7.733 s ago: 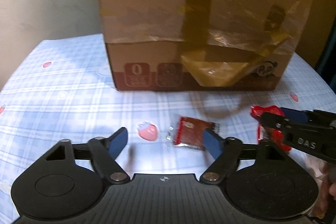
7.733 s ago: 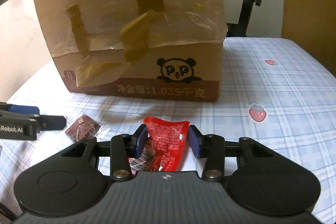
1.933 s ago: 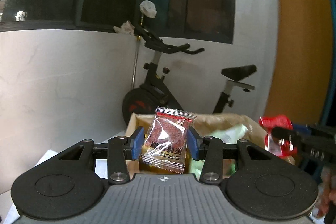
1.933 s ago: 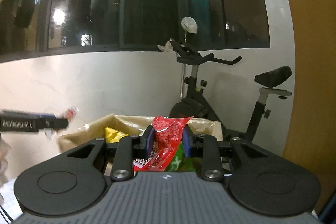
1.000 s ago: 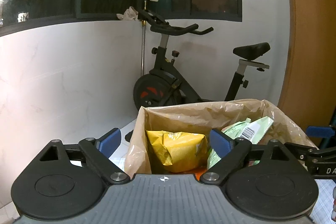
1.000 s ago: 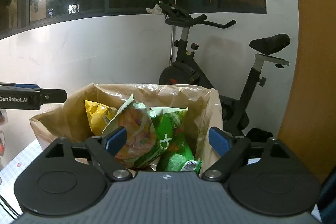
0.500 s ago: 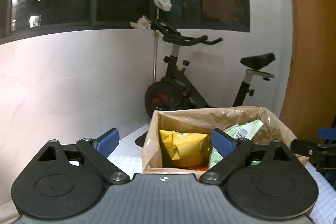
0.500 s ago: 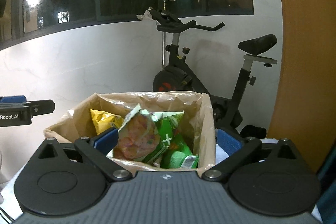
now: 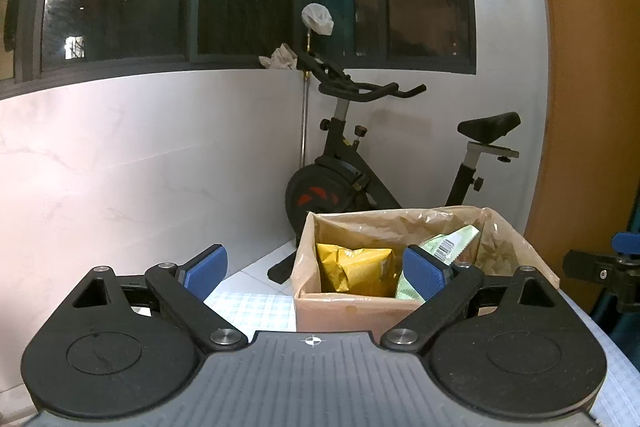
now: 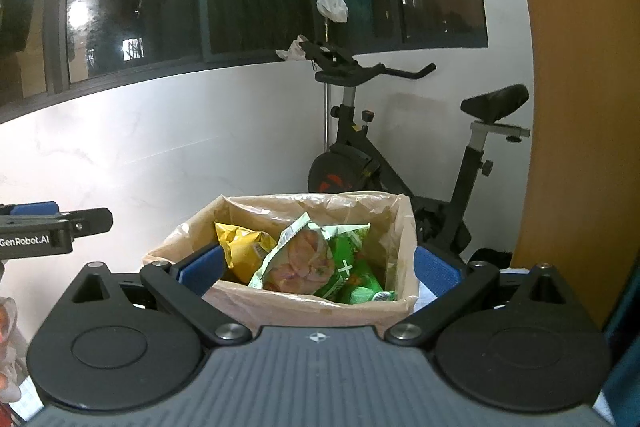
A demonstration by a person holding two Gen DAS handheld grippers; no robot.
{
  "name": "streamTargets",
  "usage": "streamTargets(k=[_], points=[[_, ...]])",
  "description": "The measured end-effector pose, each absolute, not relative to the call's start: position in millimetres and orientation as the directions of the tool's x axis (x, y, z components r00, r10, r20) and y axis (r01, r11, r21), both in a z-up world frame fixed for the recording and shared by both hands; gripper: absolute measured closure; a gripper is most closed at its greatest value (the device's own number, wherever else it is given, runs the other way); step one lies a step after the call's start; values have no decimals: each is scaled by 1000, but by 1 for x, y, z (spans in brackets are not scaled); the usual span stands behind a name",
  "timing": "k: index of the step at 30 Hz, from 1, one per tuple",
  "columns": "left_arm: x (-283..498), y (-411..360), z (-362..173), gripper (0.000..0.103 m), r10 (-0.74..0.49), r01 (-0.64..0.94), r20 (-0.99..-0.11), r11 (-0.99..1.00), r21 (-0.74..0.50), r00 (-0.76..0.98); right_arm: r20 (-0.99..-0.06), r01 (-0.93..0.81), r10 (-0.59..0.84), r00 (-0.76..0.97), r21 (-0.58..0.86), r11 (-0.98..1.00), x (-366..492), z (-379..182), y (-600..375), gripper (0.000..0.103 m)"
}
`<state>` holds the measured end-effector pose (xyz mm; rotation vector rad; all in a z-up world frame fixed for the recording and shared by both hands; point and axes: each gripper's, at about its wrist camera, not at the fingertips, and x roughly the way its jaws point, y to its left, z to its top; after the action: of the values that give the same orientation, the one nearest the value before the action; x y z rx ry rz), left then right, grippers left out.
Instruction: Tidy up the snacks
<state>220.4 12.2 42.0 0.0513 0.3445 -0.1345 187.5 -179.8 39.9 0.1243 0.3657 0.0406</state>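
A cardboard box (image 9: 340, 311) (image 10: 304, 307) lined with clear plastic stands on the checked tablecloth (image 9: 248, 307). Inside it lie a yellow snack bag (image 9: 356, 267) (image 10: 240, 243), a pale green bag with a barcode (image 9: 448, 247) and green bags (image 10: 312, 259). My left gripper (image 9: 316, 273) is open and empty, held above and short of the box. My right gripper (image 10: 316, 269) is open and empty too, its blue pads either side of the box in its own view. Each gripper's tip shows at the edge of the other's view.
An exercise bike (image 9: 360, 163) (image 10: 400, 155) stands behind the table against a white wall under dark windows. An orange-brown panel (image 9: 588, 67) rises on the right. A hand (image 10: 8, 347) shows at the lower left of the right wrist view.
Both grippers have drawn back and risen from the box, which now looks smaller and lower in both views. The right jaws spread a little wider. No snack is between either pair of pads.
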Motion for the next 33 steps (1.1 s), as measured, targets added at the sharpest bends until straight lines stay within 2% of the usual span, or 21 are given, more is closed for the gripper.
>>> streamTargets(k=[33], points=[[177, 26, 49, 7, -119, 139, -307, 989, 42, 944, -319, -33, 74, 945, 130, 991, 140, 54, -167, 0]])
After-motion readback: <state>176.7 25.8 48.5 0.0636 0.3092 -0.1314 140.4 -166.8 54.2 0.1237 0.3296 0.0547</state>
